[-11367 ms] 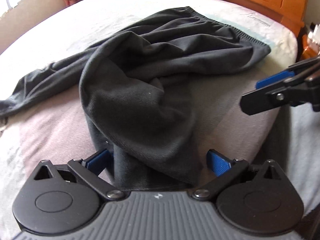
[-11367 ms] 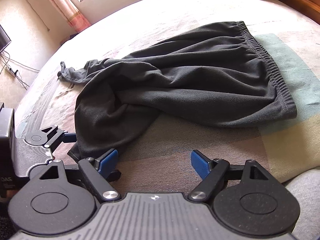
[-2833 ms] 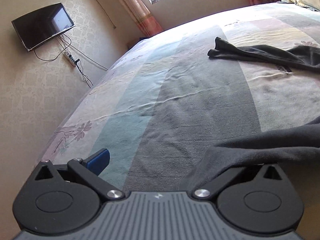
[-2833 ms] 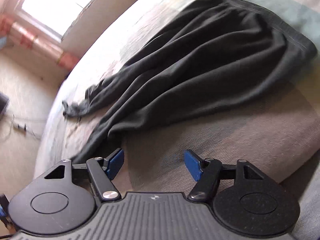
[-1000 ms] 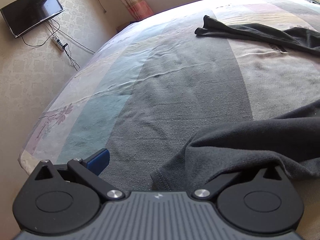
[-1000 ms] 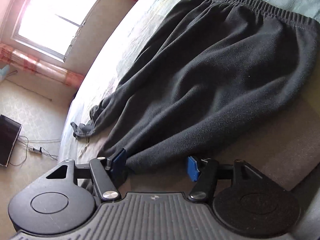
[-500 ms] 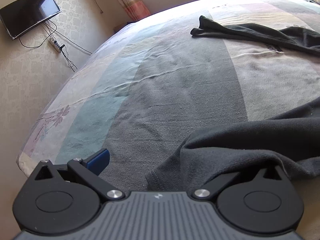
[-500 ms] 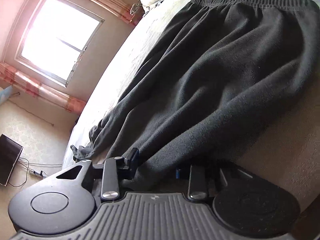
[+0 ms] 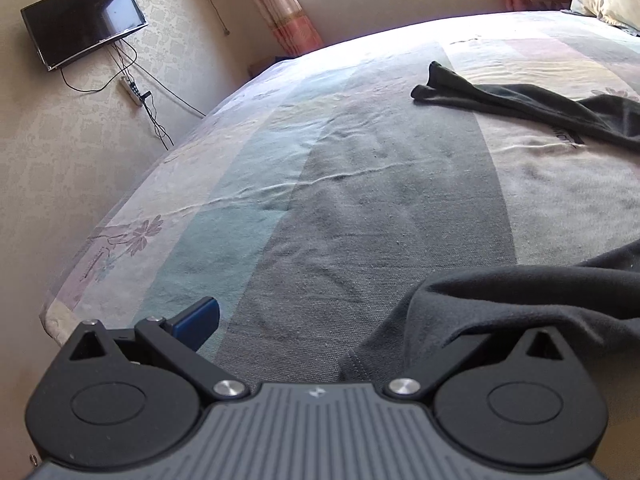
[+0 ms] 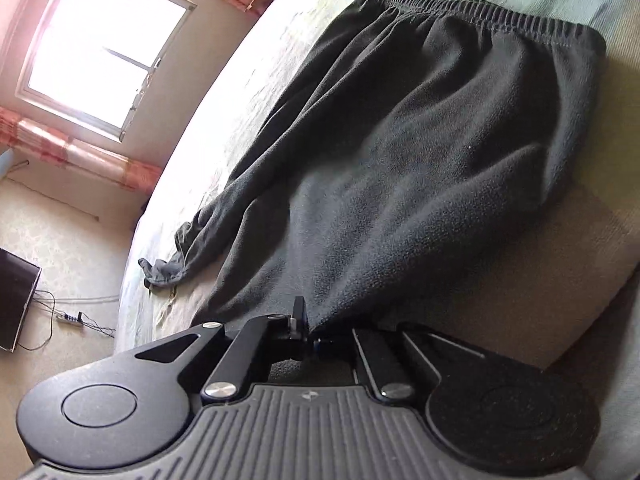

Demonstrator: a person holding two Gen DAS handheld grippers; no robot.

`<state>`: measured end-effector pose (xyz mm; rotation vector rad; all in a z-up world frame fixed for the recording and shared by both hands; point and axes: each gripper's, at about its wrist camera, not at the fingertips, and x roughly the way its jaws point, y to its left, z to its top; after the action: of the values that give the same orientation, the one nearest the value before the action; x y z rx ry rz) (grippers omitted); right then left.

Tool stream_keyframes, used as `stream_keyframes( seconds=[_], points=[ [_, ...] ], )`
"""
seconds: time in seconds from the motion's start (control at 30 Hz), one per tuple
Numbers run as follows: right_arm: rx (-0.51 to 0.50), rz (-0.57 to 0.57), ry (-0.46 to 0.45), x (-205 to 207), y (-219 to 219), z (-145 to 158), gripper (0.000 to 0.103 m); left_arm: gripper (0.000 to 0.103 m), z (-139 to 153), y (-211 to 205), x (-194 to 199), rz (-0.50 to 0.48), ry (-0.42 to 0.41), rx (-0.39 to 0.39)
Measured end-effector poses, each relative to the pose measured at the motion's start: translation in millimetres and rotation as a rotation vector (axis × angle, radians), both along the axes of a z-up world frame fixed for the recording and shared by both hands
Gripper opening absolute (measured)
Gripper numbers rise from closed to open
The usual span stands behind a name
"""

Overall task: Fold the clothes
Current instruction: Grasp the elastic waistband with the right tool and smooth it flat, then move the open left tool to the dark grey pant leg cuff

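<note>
My right claw [image 10: 310, 334] is clenched on a fold of the dark sweatpants [image 10: 400, 152], which lie spread across the striped bedspread [image 9: 360, 200], waistband [image 10: 480, 12] up at 1 o'clock and one leg trailing off toward 9. My left claw [image 9: 340, 320] has its jaws spread wide: blue pad [image 9: 198, 320] bare at 8 o'clock, the other finger buried under a pant leg at 4.
</note>
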<state>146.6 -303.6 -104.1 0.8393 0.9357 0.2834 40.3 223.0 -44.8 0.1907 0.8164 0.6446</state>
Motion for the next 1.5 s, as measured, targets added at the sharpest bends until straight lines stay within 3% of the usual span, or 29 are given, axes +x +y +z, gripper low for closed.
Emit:
stream_keyframes(
  seconds=[0.2,0.3,0.4,0.77,0.93,1.07,1.27,1.5],
  points=[
    [-0.079,0.042,0.087,-11,-8,-2,0.008,0.103,-11,2,-6,0.005,0.023,-0.008],
    [-0.118,0.043,0.083,-21,-19,6,0.02,0.103,-18,5,-11,0.012,0.031,-0.022],
    [-0.145,0.053,0.072,-22,-20,11,0.03,0.103,-25,3,-13,-0.007,0.014,0.015],
    [-0.187,0.127,0.054,-31,1,19,0.038,0.103,-38,-4,-18,-0.045,-0.096,0.159],
    [-0.25,0.193,-0.022,-38,16,44,0.047,0.103,-18,19,-22,0.061,-0.147,0.19],
    [-0.271,0.236,-0.069,-40,28,57,0.048,0.103,-1,44,-32,0.124,-0.169,0.181],
    [-0.283,0.285,-0.087,-40,44,57,0.051,0.103,10,69,-54,0.144,-0.148,-0.04],
    [-0.257,0.29,-0.068,-40,49,49,0.057,0.102,0,62,-73,0.031,-0.167,-0.451]
  ],
)
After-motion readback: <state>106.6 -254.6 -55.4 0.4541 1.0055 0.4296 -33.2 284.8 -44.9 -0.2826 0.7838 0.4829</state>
